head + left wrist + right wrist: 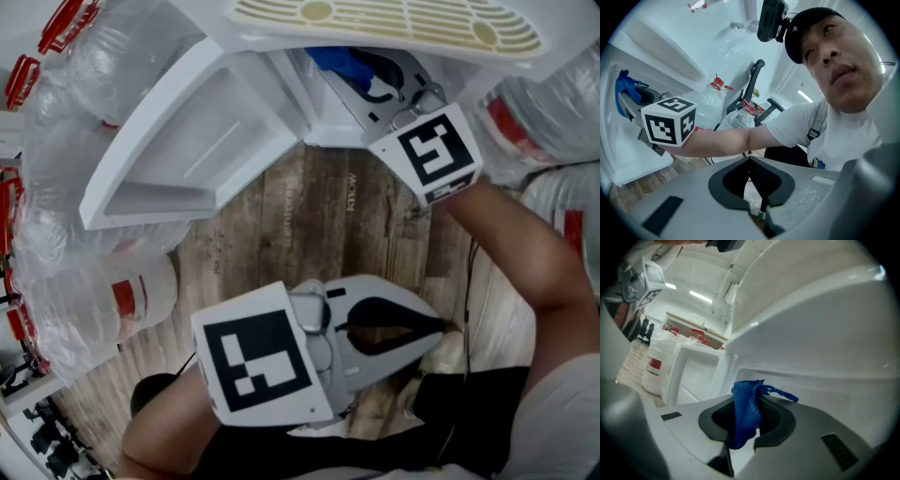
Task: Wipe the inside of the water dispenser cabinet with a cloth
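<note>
Blue cloth [744, 413] is pinched between the jaws of the right gripper [752, 398], hanging as a bunched fold with a loose strand trailing off to one side past the jaw tips. That gripper reaches into the water dispenser cabinet [815, 357], its jaws pointing at the white inner walls; whether the cloth touches a wall cannot be told. From the head view the cloth [339, 62] shows just inside the cabinet opening, under the slotted, yellowish drip tray [394, 21], with the gripper's marker cube [436, 152] just outside the opening. The cabinet door [183, 141] stands swung wide to the left. The left gripper [749, 159] is held low and close to the person's body, well apart from the cabinet, above the wood-pattern floor [309, 220]; its jaw tips meet and nothing sits between them. Its own view looks past the closed tips at the person's outstretched right arm [736, 140] and white T-shirt. Large clear water bottles [103, 291] with red labels and caps crowd the floor to the left of the cabinet, and more stand on the right.
</note>
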Tool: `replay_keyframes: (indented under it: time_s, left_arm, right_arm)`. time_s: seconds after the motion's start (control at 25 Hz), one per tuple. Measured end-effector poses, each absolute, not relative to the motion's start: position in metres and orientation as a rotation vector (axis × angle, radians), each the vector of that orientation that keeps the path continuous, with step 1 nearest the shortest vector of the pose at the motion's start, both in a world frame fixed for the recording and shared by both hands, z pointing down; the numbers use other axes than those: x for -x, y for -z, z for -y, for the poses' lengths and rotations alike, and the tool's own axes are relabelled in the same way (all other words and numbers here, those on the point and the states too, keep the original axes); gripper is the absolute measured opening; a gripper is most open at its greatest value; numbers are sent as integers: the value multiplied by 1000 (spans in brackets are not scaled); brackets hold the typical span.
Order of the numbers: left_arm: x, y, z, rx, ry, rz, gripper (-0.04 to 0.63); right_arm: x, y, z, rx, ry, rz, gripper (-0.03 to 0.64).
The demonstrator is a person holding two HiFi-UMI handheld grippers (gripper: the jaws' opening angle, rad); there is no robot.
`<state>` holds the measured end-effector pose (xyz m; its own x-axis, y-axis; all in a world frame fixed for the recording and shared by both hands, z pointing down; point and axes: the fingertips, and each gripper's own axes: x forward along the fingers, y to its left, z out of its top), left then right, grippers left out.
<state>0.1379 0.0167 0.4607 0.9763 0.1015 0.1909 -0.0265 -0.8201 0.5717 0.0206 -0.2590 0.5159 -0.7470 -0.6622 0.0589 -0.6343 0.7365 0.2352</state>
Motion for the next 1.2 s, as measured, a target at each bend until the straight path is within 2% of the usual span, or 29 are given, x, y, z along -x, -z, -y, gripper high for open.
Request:
replay_keyframes:
  time_s: [0.28,0.52,1.2]
  left_arm:
    - [-137,-461,-19,-2524,-286,-55,0]
    - [-133,-462,-17,-2525,-286,-46,0]
    - [-123,-461,-13,-2526,-270,-52,0]
  right_arm:
    - [-46,-531,331,-1302,112,2741,83]
    - [-41,-531,368,-1445,125,2696,80]
    - [-56,-677,391,-1478,-403,2473,75]
